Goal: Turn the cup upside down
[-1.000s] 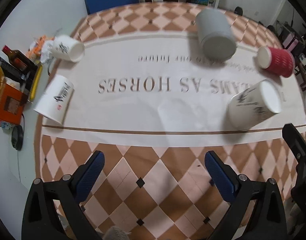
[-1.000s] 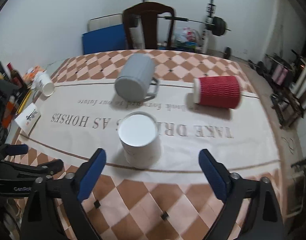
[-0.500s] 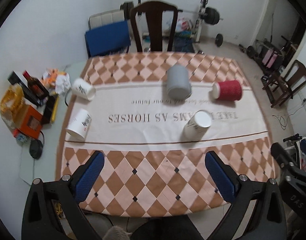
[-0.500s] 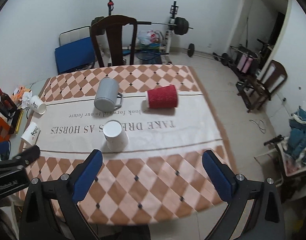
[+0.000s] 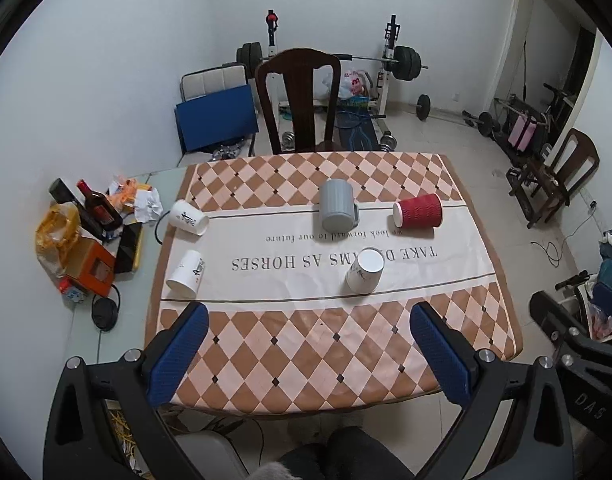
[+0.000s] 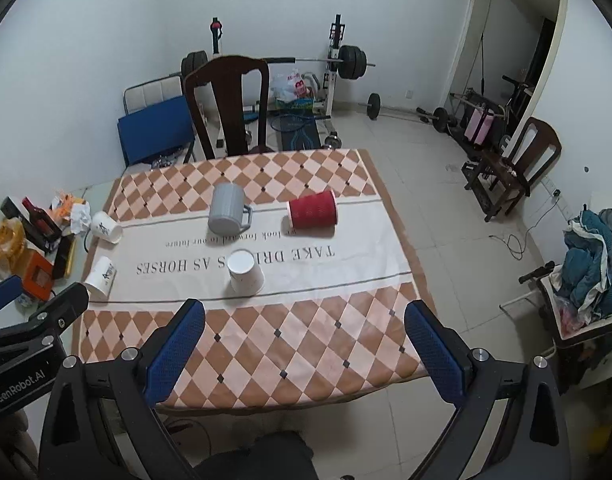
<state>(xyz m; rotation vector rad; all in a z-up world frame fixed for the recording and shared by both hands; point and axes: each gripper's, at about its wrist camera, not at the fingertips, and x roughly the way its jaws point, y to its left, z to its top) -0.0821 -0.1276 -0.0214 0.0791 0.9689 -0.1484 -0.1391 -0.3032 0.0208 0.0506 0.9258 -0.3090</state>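
Observation:
A white paper cup (image 5: 365,271) stands upside down on the white band of the tablecloth; it also shows in the right wrist view (image 6: 245,272). A grey mug (image 5: 336,206) and a red ribbed cup (image 5: 418,211) lie on their sides behind it. Two white cups (image 5: 188,217) (image 5: 186,272) lie on their sides at the table's left edge. My left gripper (image 5: 309,354) is open and empty, high above the table's near edge. My right gripper (image 6: 305,350) is open and empty at about the same height.
A checkered tablecloth (image 5: 306,344) covers the table. Bottles, an orange box (image 5: 92,270) and crumpled paper sit on a side surface to the left. A dark wooden chair (image 5: 298,100) stands behind the table. Gym gear lines the far wall.
Both grippers have pulled far back and up from the table; the cups look much smaller now. The upside-down white cup has stayed in place.

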